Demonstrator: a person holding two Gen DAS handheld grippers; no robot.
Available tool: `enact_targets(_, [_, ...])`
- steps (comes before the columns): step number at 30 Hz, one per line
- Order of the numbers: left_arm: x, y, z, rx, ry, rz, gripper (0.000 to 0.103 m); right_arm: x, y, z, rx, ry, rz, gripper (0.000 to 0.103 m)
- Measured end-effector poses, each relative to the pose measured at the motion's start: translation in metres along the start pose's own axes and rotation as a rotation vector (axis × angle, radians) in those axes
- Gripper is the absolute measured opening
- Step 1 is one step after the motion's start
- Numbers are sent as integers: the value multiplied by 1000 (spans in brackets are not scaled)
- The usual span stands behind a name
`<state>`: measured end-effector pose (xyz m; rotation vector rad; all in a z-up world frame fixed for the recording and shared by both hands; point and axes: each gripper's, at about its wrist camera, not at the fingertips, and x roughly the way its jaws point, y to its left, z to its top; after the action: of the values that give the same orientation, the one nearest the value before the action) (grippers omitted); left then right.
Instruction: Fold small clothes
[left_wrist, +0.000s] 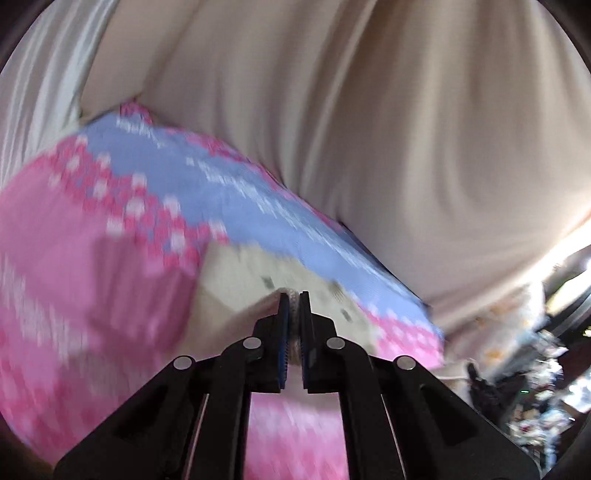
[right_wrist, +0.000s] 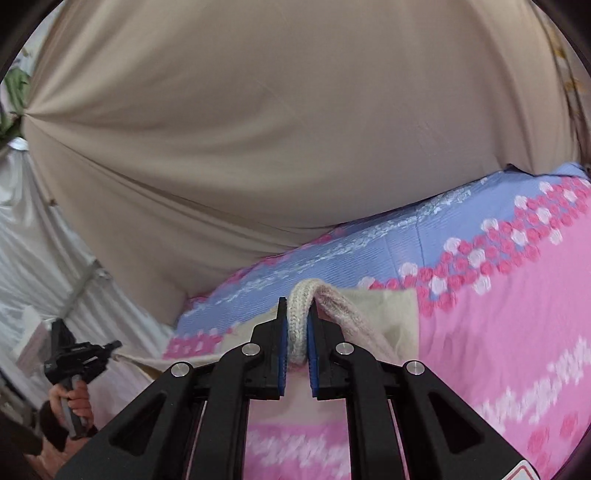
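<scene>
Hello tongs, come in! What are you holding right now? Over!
Left tongs shut on cream knit garment. Right tongs shut on its ribbed edge. Garment over pink and blue bedspread. Nothing in the way.

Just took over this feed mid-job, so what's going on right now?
A person is working with a handheld gripper in each hand. The right gripper is clamped on the ribbed knit edge of a small cream garment. The left gripper is shut on another edge of the same garment. It hangs between them above the pink and blue floral bedspread, not yet folded.
</scene>
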<state>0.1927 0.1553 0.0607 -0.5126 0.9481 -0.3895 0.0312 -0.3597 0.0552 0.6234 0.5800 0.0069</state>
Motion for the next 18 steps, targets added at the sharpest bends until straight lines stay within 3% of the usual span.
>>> enact_targets(2, [55, 4, 29, 11, 2, 96, 9, 53, -16, 21, 51, 23, -66, 19])
enact_targets(3, [83, 4, 44, 5, 1, 130, 10, 78, -26, 27, 83, 39, -116, 33])
enact_targets(4, [119, 8, 53, 26, 35, 200, 16, 98, -36, 31, 109, 57, -187, 34])
enact_targets(6, [159, 17, 56, 46, 123, 361, 16, 127, -50, 31, 141, 102, -293, 33])
enact_targets(7, [167, 20, 51, 65, 139, 372, 17, 129, -50, 27, 144, 105, -291, 33])
enact_targets(9, [162, 23, 38, 88, 133, 312, 19, 115, -44, 11, 114, 73, -275, 34])
enact_targets(11, [149, 29, 19, 108, 138, 311, 46, 100, -41, -16, 63, 78, -313, 50])
enact_targets(12, [143, 38, 5, 111, 131, 331, 51, 98, -45, -31, 58, 91, -337, 54])
enact_targets(16, [150, 67, -34, 81, 214, 391, 53, 107, -85, -89, 134, 245, -440, 54])
enact_targets(18, [160, 77, -49, 56, 263, 398, 52, 112, -95, -103, 176, 274, -417, 54])
